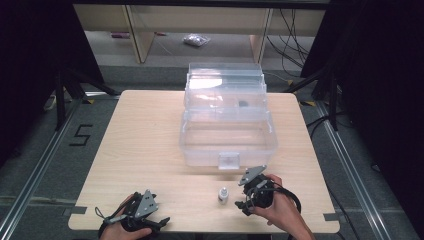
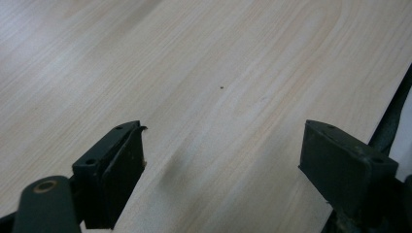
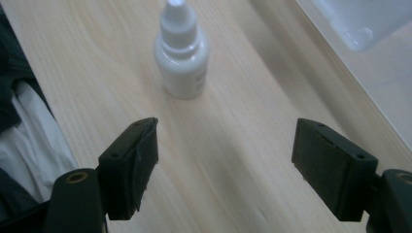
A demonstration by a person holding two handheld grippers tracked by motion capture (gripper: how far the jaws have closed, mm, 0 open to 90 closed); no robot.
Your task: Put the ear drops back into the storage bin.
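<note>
Right gripper [image 1: 248, 199] sits low on the worktop [image 1: 150, 150] at about five o'clock in the high view, a hand wrapped round it, fingers spread wide and released, nothing between them. In the right gripper view those two black fingers [image 3: 133, 165] stand well apart with bare wood in the gap, and the small white dropper bottle [image 3: 182, 51] stands upright ahead of them at roughly eleven o'clock, untouched, clear of both pads.

From above, the bottle [image 1: 223, 195] is just beside the right gripper, at its nine o'clock, near the front edge of the worktop. Behind it, toward twelve o'clock, the clear plastic box [image 1: 227, 130] stands with its lid up; its latch tab faces the person.

Left gripper [image 1: 150, 220] rests at seven o'clock by the front edge, held in the other hand. The left gripper view has its fingers [image 2: 114, 170] open wide too, gripping nothing, hovering over plain wood grain with one tiny dark speck [image 2: 221, 88] on it.

The high view gives the whole layout, box and both hands together. The right gripper view adds the bottle's ribbed cap close up and a corner of the clear box at one o'clock.
</note>
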